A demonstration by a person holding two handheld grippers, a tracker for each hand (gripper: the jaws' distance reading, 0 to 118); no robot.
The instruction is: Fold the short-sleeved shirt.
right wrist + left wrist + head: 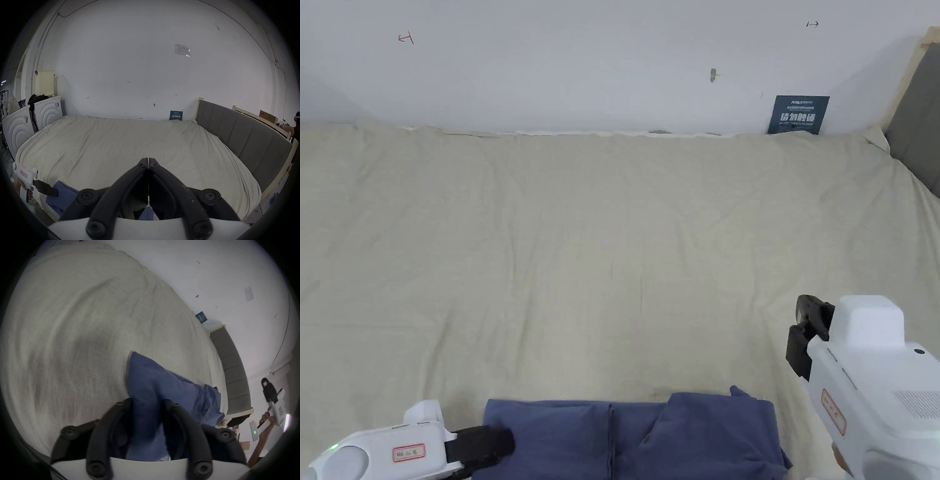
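Blue shirt (pixel 631 437) folded flat at the near edge of the bed sheet (pixel 600 250), roughly centre. Left gripper (pixel 146 400) at the shirt's left end, jaws spread with fabric between them, not pinching. Right gripper (pixel 148 160) clamped empty, raised above the shirt's right end, not touching.

The shirt (pixel 631 437) lies on the bed (pixel 600 250) at its near edge, a little right of the middle. The left gripper (pixel 500 442) is at the shirt's left end, and its fingers (pixel 170 410) stand on both sides of the cloth. The right gripper (pixel 803 340) hangs above the bed, near the shirt's right end and apart from it. A sign (pixel 798 114) stands at the far edge against the wall (pixel 581 62), near the far right corner. The headboard (pixel 243 134) runs along the right edge.
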